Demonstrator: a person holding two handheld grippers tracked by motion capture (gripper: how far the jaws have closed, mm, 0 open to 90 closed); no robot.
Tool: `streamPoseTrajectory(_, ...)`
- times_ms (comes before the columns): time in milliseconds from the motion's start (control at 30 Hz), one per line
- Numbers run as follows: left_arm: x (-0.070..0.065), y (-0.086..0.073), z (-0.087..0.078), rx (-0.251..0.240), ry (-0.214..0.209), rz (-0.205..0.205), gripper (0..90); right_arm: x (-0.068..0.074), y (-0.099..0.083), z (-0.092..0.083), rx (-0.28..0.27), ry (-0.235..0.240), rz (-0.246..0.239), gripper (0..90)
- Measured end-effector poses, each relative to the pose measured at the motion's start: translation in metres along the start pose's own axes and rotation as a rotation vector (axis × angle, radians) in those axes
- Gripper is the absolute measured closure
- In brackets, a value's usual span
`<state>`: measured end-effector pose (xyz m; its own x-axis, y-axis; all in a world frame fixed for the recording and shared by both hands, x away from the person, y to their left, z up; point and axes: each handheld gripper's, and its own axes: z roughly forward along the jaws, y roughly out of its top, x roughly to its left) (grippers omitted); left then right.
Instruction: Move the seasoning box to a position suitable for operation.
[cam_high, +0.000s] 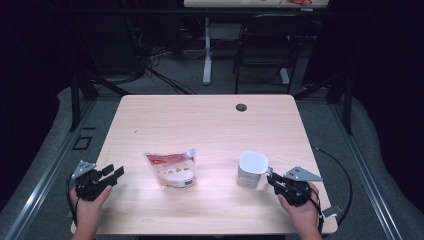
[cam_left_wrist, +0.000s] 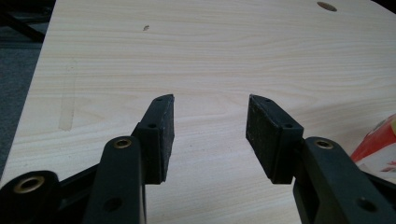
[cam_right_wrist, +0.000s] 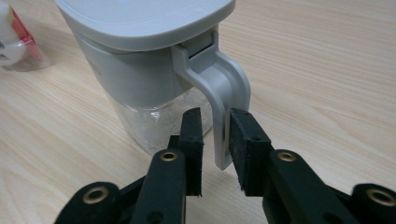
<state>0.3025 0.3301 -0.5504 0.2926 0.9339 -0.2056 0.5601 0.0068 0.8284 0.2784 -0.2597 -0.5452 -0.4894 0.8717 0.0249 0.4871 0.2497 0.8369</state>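
Pale wooden table (cam_high: 210, 125) over grey carpet, back half bare. Toward right front, white jug (cam_high: 251, 169) upright, long axis vertical, handle (cam_right_wrist: 224, 98) pointing at right gripper (cam_high: 272, 178). Jaws either side of handle's lower end, loosened, small gaps showing. Red pouch (cam_high: 172, 169) flat left of centre, spout toward far right. Left gripper (cam_high: 116, 172) near left edge, jaws spread over bare wood.

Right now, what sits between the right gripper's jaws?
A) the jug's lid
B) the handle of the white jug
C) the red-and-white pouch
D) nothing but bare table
B. In the right gripper view the grey handle of the white jug stands between the two black jaws of the right gripper, with a narrow gap on either side.
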Motion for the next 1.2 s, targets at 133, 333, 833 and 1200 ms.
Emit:
streamPoseTrajectory(133,0.0,0.0,0.0,0.005,0.023,0.013,53.4,-0.001,-0.001,0.001,0.003,0.004,0.004,70.2)
streamPoseTrajectory(333,0.002,-0.001,0.0,0.009,0.013,-0.002,53.3,-0.006,-0.004,-0.004,-0.015,-0.02,0.022,59.1)
streamPoseTrajectory(833,0.003,-0.003,-0.001,0.007,0.006,-0.012,54.0,-0.014,0.003,0.019,-0.043,0.003,-0.004,53.0)
streamPoseTrajectory(1200,0.004,-0.003,-0.003,-0.002,0.004,-0.028,54.0,-0.005,0.007,0.016,-0.012,-0.003,-0.071,68.8)
